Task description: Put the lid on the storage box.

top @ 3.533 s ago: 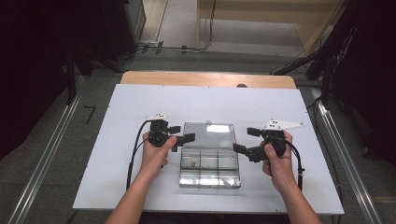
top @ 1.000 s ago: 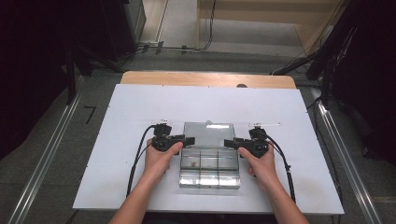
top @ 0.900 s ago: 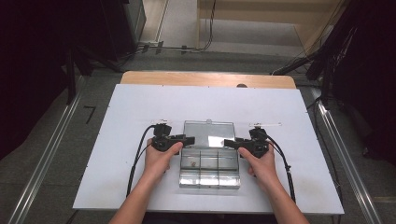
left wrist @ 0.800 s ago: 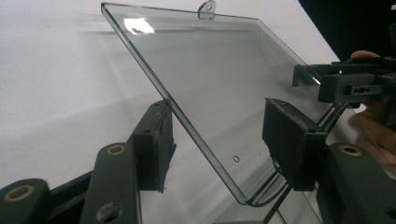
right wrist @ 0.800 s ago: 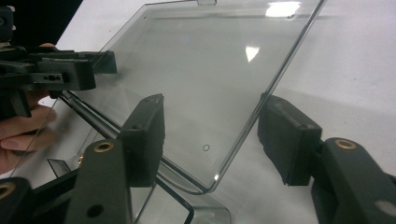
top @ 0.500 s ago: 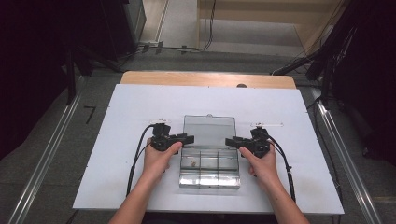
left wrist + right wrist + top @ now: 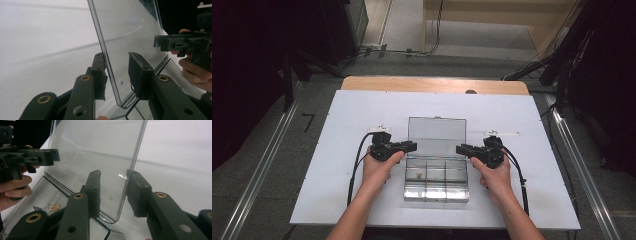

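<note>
So the white table (image 7: pixel 362 120) has the clear compartment box (image 7: pixel 436 178) at frame center, its lid (image 7: pixel 436 136) already standing upright. The left gripper (image 7: pixel 411 145) and right gripper (image 7: pixel 460 149) each straddle a side edge of the lid; their jaws have just been closing but aren't quite pinching it yet. Still to come, I'd guess, is handling the small brass bits (image 7: pixel 53 206) inside, or shutting the lid.

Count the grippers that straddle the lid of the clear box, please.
2. The left gripper has its jaws around the lid's left edge, the right gripper around its right edge. Both have just been closing; gaps remain beside the lid.
</note>
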A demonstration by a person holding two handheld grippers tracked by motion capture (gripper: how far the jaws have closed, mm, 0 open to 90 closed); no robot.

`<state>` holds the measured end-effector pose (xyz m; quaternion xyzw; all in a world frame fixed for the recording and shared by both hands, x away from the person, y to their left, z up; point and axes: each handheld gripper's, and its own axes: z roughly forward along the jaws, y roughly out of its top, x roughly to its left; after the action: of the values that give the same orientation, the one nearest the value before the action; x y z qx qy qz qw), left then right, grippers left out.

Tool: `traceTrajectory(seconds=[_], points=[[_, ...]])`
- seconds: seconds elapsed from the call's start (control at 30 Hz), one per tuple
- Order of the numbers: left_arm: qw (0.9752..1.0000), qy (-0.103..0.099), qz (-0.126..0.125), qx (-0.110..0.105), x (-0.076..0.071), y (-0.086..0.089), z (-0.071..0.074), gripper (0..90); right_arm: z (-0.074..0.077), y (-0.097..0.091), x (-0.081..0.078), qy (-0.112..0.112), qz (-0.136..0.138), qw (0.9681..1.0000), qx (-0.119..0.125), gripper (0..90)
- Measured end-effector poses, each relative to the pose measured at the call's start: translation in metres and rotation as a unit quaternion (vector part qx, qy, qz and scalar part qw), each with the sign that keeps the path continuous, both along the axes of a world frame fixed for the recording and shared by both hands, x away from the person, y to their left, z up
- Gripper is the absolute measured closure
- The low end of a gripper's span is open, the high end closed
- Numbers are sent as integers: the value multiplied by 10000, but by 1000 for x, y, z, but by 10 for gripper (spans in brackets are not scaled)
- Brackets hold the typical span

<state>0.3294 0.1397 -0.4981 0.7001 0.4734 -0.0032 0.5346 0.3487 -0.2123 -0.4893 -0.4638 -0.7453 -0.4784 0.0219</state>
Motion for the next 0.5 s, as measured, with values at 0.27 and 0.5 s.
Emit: traceTrajectory(seconds=[0.27, 0.5], points=[[9998, -176, -71, 53, -4, 1, 5, 723, 3, -5, -3, -229, 123, 9996, 77, 716], [9997, -218, -117, 21, -4, 2, 6, 739, 5, -6, -6, -471, 210, 9987, 32, 732]])
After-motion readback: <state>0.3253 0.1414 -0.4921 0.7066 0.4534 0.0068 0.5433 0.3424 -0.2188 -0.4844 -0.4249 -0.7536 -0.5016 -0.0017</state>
